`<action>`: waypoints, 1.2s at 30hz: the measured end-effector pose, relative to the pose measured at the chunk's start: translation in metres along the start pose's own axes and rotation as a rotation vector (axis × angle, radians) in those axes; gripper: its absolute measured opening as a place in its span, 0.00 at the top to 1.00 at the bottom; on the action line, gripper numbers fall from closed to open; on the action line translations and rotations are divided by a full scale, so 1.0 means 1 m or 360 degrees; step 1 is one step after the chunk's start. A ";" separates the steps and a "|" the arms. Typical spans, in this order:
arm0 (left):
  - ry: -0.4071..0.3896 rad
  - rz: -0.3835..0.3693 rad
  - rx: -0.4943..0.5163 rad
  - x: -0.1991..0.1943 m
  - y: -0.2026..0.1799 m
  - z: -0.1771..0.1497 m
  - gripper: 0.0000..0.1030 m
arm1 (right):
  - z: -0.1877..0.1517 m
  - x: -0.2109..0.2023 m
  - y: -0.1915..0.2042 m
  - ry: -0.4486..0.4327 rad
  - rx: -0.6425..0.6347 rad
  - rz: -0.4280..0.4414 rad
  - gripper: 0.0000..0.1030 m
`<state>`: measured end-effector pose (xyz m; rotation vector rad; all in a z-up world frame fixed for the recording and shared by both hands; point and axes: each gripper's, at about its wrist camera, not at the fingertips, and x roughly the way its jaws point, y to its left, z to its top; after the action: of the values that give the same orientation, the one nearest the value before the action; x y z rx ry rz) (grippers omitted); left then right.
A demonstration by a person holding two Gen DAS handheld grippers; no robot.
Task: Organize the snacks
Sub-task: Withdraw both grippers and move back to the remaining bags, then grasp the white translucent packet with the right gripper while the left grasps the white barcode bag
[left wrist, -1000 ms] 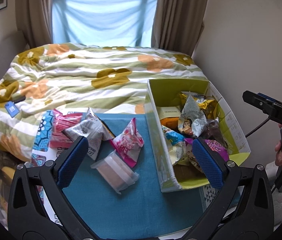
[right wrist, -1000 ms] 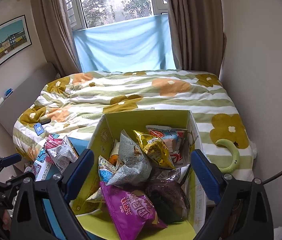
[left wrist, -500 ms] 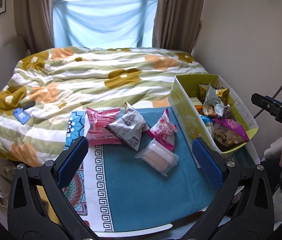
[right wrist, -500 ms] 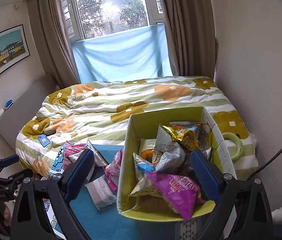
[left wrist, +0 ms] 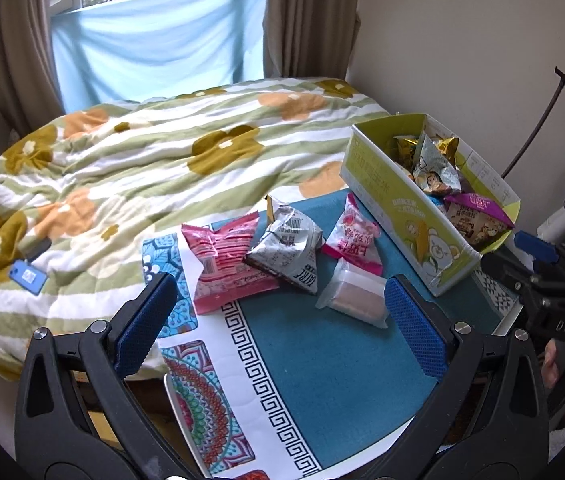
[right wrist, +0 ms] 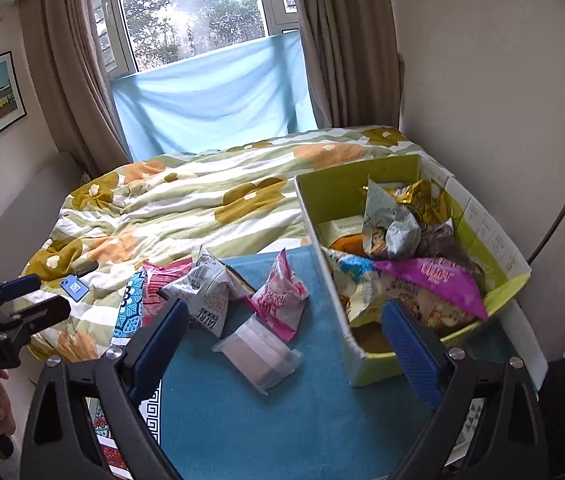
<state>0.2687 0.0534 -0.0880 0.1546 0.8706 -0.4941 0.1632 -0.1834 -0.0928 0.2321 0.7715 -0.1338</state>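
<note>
Right gripper (right wrist: 284, 344) and left gripper (left wrist: 278, 320) hovering spread wide, both empty. Green cardboard box (right wrist: 478, 224) already holding many packets; four foil and plastic snack packets (right wrist: 258, 350) lying loose on teal mat (right wrist: 266, 420), waiting to be boxed.

Both the left gripper (left wrist: 278, 324) and right gripper (right wrist: 286, 348) tilt downward, jaws wide and apparently empty.

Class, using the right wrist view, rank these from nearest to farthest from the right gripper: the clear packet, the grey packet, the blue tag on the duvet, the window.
1. Clear packet: on the teal mat, between the right gripper's fingers.
2. Grey packet: farther back, left of centre.
3. Blue tag: far left, on the duvet.
4. Window: at the back.
</note>
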 end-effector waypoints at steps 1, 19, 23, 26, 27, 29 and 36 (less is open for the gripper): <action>0.0006 -0.0018 0.0007 0.006 0.002 0.002 0.01 | -0.006 0.004 0.005 0.0021 0.0013 -0.0005 0.07; 0.0259 -0.0053 0.0178 0.151 -0.007 0.024 0.01 | -0.065 0.143 0.049 0.0431 -0.0414 0.0174 0.07; 0.0346 -0.0021 0.0247 0.181 -0.020 0.030 0.01 | -0.068 0.170 0.045 0.0592 -0.0532 0.0163 0.07; 0.0397 0.0010 0.0304 0.203 -0.029 0.032 0.01 | -0.068 0.184 0.041 0.0678 -0.0585 0.0175 0.07; 0.0414 0.0023 0.0317 0.210 -0.031 0.032 0.02 | -0.068 0.187 0.039 0.0703 -0.0589 0.0185 0.07; 0.0458 0.0046 0.0335 0.224 -0.034 0.031 0.06 | -0.069 0.193 0.037 0.0739 -0.0608 0.0202 0.08; 0.0568 0.0058 0.0385 0.254 -0.041 0.021 0.21 | -0.075 0.211 0.042 0.0806 -0.0757 0.0202 0.17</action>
<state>0.4011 -0.0794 -0.2657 0.4908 1.1523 -0.5458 0.2712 -0.1309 -0.2870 -0.1467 1.2614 0.2389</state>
